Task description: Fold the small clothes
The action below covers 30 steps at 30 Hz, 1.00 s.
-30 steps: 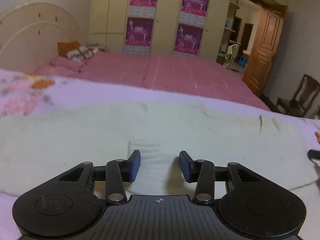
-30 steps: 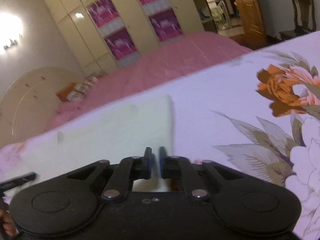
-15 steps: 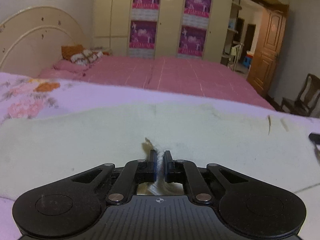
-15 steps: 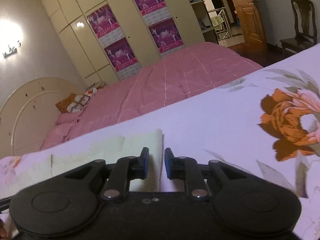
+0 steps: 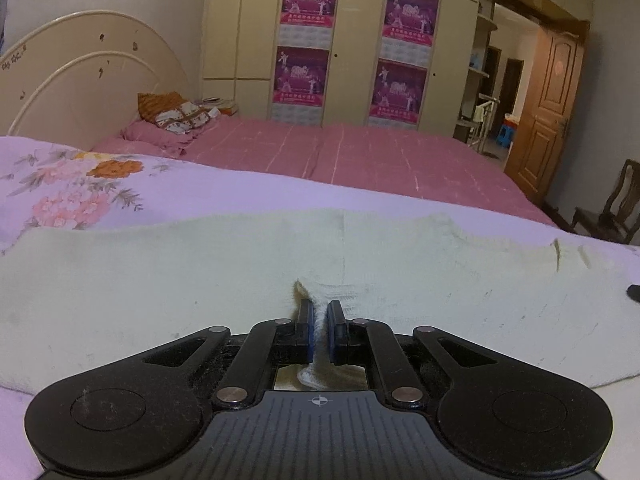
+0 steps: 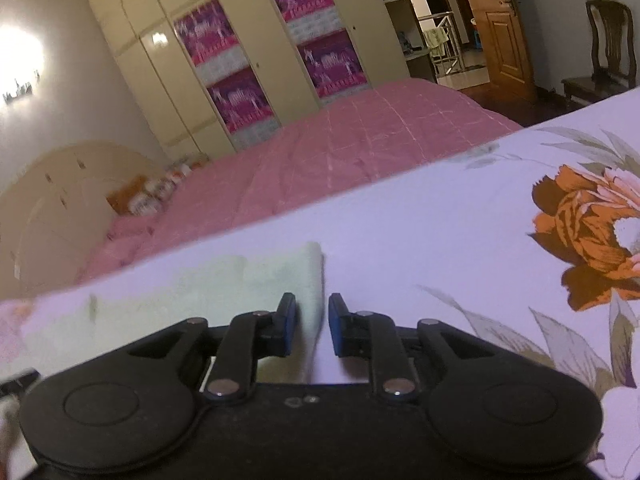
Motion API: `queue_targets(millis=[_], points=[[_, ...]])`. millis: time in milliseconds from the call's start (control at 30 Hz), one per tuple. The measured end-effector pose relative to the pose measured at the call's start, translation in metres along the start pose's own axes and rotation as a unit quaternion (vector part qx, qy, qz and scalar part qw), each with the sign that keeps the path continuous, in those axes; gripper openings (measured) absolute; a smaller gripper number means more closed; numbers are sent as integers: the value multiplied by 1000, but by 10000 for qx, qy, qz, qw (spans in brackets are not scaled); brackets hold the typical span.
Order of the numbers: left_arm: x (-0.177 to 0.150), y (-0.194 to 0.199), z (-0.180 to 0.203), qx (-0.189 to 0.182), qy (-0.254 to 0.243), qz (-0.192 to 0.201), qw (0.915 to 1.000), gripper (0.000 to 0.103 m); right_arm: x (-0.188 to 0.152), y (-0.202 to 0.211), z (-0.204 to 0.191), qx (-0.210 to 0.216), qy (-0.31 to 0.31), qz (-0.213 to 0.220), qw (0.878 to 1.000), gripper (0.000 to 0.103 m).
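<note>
A pale cream knitted garment [image 5: 200, 280] lies spread flat across the floral bedsheet [image 5: 80, 184]. My left gripper [image 5: 319, 312] is shut on a pinched fold of the garment near its front edge. In the right wrist view the garment's right end [image 6: 240, 280] lies on the sheet. My right gripper [image 6: 312, 320] is open, its fingers either side of the garment's right edge, holding nothing.
A pink bed [image 5: 360, 152] with pillows [image 5: 176, 116] lies beyond the floral sheet. Wardrobes with purple posters [image 5: 304, 40] line the far wall. A wooden door [image 5: 548, 112] and a chair [image 5: 612, 208] stand at the right.
My left gripper closed on a fold of the garment and holds it. My right gripper opened from nearly shut and lifted back a little from the garment's right edge.
</note>
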<state>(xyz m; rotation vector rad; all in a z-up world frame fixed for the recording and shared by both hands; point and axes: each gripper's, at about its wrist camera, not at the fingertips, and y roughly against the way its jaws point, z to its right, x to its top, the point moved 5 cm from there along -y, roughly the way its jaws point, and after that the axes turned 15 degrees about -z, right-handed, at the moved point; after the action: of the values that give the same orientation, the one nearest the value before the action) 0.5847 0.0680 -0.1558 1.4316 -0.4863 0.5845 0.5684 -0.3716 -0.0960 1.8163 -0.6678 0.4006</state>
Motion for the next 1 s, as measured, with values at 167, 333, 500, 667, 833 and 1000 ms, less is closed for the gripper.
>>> queue_targets(millis=[167,333,500,667,833,1000], points=[[0,2,1,-22,-123,-39,9999,7,-20,33,-6,91,65,53,9999,24],[-5,11,13,434,-534,0,9976,19,-59,50,-13,-321,583,-40,9978,22],[-26,44,3,842,-520,154,9950,95,-54,74,-14,-349,283,127,9989,24],[-68,82,-68,596,467,159,9970,76,-67,94,-13,-383,324,58,9987,25],[-102,104,-177,-141,2501,295,9677,32,-84,100,-15,-191,119,-121,9997,25],[-115,117,-263,-170,3861,683,9198,35,-98,90,-48,41,282,-300,9991,25]])
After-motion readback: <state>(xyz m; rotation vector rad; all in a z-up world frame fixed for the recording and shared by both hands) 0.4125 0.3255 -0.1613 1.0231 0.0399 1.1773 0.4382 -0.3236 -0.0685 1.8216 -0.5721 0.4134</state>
